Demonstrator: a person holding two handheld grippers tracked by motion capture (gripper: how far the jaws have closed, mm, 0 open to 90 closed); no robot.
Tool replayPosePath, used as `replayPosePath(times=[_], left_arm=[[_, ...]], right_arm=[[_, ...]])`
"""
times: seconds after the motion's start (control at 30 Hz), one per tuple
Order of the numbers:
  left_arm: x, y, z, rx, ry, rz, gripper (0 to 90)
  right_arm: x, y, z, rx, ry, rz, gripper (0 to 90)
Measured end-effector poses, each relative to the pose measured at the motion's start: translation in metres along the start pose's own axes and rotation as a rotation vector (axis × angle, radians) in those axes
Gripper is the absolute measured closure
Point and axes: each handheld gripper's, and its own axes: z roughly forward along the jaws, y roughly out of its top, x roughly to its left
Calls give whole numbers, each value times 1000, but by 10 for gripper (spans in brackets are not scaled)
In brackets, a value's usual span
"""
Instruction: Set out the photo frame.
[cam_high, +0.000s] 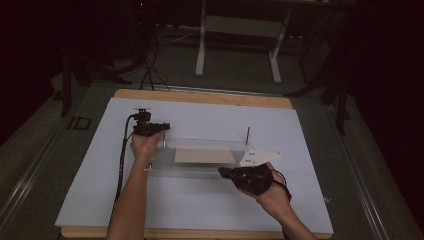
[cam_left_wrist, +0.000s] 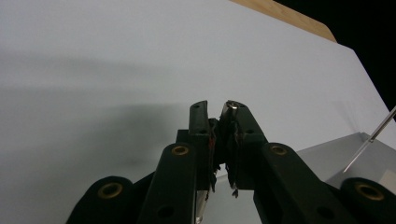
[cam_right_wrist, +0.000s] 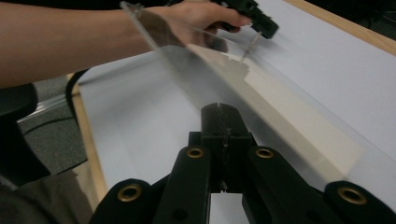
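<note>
A clear plastic plate (cam_high: 200, 167) lies on the pale sheet with a tan card (cam_high: 204, 154) on or under it. A thin metal post (cam_high: 247, 135) stands at its far right corner. My left gripper (cam_high: 161, 127) is at the plate's far left corner, jaws shut on the top of another metal post (cam_left_wrist: 229, 107); that post (cam_right_wrist: 247, 46) hangs below it in the right gripper view. My right gripper (cam_high: 223, 171) is at the plate's near edge, jaws closed together where the clear plate's edge (cam_right_wrist: 177, 74) meets them.
The pale sheet (cam_high: 200, 120) covers a wooden tabletop (cam_high: 200, 96). The left forearm (cam_right_wrist: 70, 42) crosses the near left part of the table. A white frame stand (cam_high: 240, 30) and cables (cam_high: 150, 65) sit on the floor beyond.
</note>
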Motion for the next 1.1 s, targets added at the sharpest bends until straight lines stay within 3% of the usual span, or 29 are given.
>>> replayPosePath(times=[0.23,0.4,0.57,0.77,0.9,1.1], left_arm=[[1,0,0,0,-5,-7,811],[3,0,0,2,-21,-29,805],[4,0,0,1,-32,-29,802],[4,0,0,-2,-39,-11,798],[1,-1,-2,-13,-20,25,791],[0,-3,-5,-26,-30,74,693]], right_arm=[[8,-15,19,50,-33,-13,900],[9,-17,25,37,-105,-23,900],[9,-19,27,5,-126,-11,900],[9,-18,29,-10,-137,-7,900],[8,-17,29,-8,-130,-5,900],[7,-16,28,-11,-128,-3,900]])
